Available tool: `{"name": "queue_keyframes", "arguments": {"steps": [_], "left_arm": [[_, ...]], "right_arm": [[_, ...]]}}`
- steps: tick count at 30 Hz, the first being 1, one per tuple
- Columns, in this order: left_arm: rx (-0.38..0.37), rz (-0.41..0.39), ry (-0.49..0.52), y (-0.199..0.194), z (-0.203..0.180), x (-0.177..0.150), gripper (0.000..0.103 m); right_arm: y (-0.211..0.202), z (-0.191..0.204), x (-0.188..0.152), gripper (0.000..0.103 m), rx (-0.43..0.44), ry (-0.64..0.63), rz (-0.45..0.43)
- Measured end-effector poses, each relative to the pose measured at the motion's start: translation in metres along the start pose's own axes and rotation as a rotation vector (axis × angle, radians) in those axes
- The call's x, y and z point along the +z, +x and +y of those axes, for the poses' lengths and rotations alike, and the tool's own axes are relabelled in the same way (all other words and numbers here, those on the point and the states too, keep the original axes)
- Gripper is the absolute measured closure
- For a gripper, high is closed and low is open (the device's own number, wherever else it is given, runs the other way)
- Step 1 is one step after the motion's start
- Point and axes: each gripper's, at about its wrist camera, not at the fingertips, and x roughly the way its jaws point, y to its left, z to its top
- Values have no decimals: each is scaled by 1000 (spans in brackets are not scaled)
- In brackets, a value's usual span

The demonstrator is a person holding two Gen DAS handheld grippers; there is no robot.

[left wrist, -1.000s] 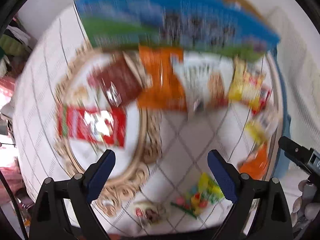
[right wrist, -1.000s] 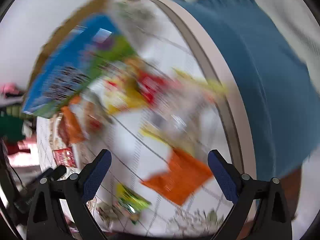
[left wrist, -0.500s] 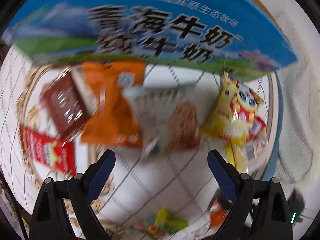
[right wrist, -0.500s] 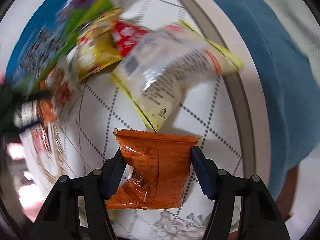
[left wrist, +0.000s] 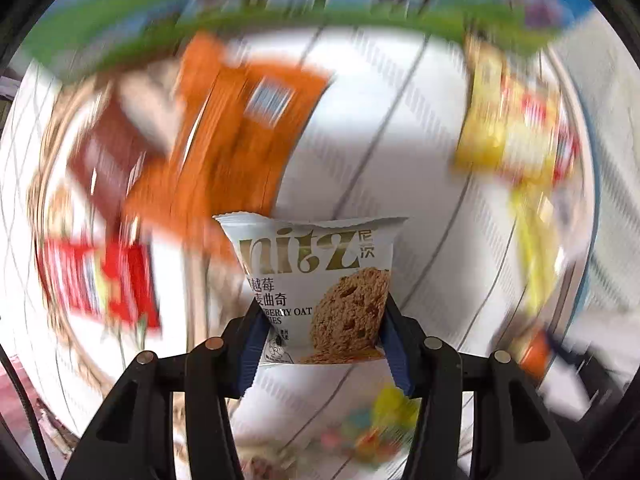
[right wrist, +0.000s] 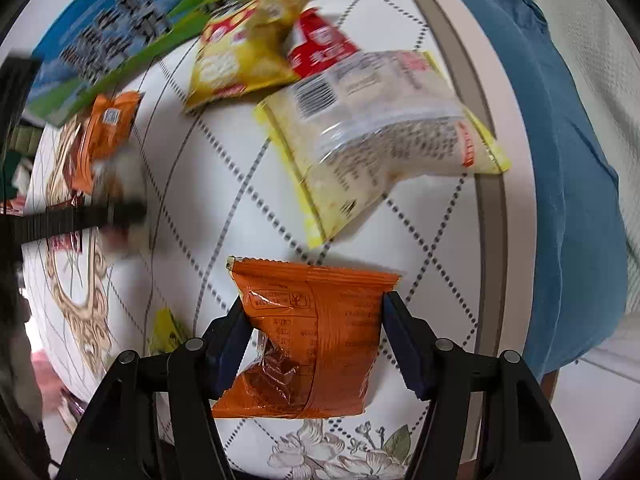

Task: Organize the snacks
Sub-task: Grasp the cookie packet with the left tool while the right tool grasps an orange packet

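Note:
My left gripper [left wrist: 320, 340] is shut on a white oat-cookie packet [left wrist: 316, 280] and holds it above the round table; the scene behind it is motion-blurred. My right gripper [right wrist: 316, 340] is shut on an orange snack packet [right wrist: 308, 340] just above the table near its front edge. Other snacks lie on the table: a large orange bag [left wrist: 232, 140], a red packet [left wrist: 96, 280], a brown packet [left wrist: 104, 160], a yellow bag [right wrist: 244, 56] and a clear yellow-edged bag [right wrist: 376, 140].
A blue-and-green milk carton box [right wrist: 132, 28] stands at the table's far side. The white table [right wrist: 224, 200] has a gold ornamental ring and a rim [right wrist: 492, 160] on the right, with a blue chair cushion [right wrist: 568, 160] beyond. A small colourful candy packet [left wrist: 376, 428] lies near the front.
My left gripper has closed on the white cookie packet and lifted it. My right gripper keeps hold of the orange packet and has shifted slightly.

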Motion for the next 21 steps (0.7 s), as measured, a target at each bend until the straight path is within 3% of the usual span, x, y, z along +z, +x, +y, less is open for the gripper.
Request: {"name": "queue_keyframes", "arguments": {"steps": [6, 14, 21], "left_arm": [[-6, 24, -23, 16, 19, -48, 53], [-33, 26, -78, 32, 30, -41, 48], [-57, 40, -101, 42, 40, -49, 46]], "right_arm": [[3, 24, -13, 36, -7, -69, 10], [-8, 22, -11, 32, 14, -37, 17], [-7, -5, -18, 31, 80, 72, 65]]}}
